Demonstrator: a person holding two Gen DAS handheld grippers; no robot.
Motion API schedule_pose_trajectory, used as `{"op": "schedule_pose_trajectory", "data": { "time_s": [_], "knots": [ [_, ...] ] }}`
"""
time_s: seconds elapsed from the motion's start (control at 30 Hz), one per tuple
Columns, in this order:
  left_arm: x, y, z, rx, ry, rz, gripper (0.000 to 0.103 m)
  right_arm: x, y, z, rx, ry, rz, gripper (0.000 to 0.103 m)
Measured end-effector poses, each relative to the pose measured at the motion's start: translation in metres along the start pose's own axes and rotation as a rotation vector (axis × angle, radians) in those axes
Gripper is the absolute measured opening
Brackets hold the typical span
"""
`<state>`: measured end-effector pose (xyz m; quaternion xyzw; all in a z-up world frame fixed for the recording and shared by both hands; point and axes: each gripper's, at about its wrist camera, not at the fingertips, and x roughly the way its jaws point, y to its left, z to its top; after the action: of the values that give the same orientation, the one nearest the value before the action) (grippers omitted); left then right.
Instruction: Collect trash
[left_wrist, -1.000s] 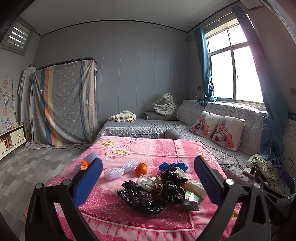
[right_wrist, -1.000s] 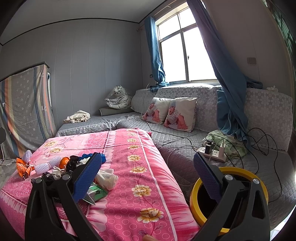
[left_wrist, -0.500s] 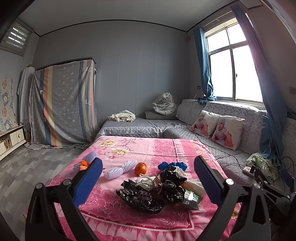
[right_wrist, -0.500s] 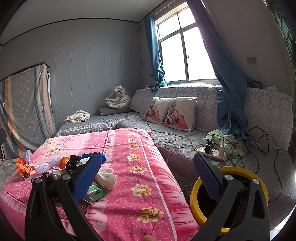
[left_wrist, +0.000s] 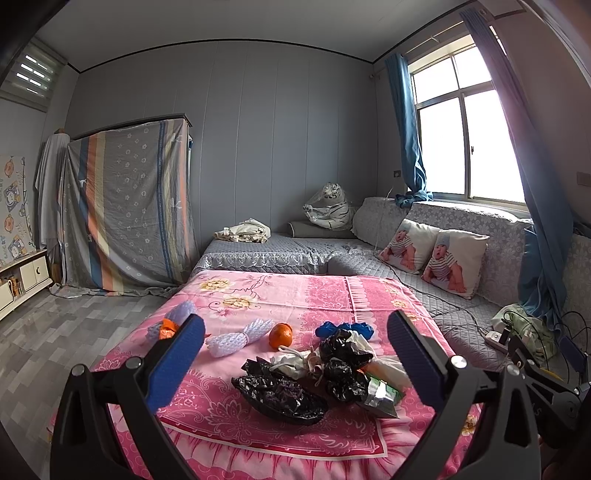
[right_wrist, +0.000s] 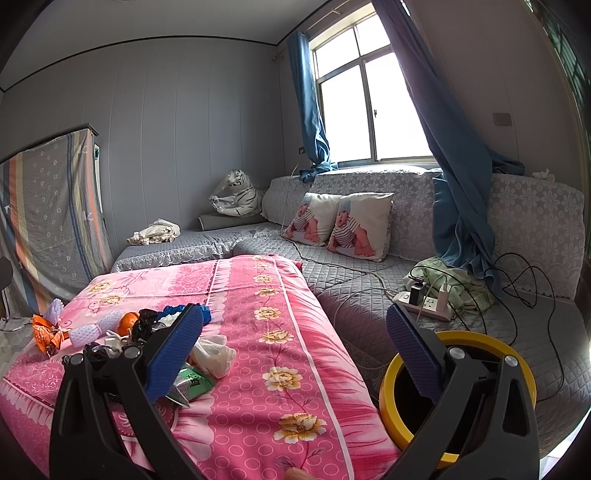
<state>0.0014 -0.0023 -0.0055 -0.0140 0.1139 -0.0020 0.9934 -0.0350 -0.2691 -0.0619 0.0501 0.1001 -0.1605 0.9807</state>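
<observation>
1. Nothing has visibly moved since the earlier frames; both tongs stay spread wide and empty.
2. Left tongs (left_wrist: 295, 356) hover over the trash pile (left_wrist: 317, 373) on the pink worktop (left_wrist: 295, 295).
3. Right tongs (right_wrist: 293, 354) hang between the pile (right_wrist: 147, 343) and a yellow-rimmed bin (right_wrist: 458, 391).

Left gripper (left_wrist: 295, 354) fills the lower part of its wrist view, its two blue-padded fingers (left_wrist: 177, 363) spread wide apart and holding nothing. Right gripper (right_wrist: 295, 350) sits likewise low in its own view, black frame at the bottom edge, fingers (right_wrist: 413, 354) parted and empty. Both point forward, roughly level.
</observation>
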Motion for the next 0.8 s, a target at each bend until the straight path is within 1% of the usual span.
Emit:
{"op": "schedule_pose_trajectory", "data": {
  "time_s": [0.8],
  "knots": [
    [-0.0001, 0.0006, -0.0013, 0.000, 0.010, 0.003, 0.095, 0.0009, -0.0009, -0.0014, 0.011, -0.005, 0.000, 0.095]
  ]
}}
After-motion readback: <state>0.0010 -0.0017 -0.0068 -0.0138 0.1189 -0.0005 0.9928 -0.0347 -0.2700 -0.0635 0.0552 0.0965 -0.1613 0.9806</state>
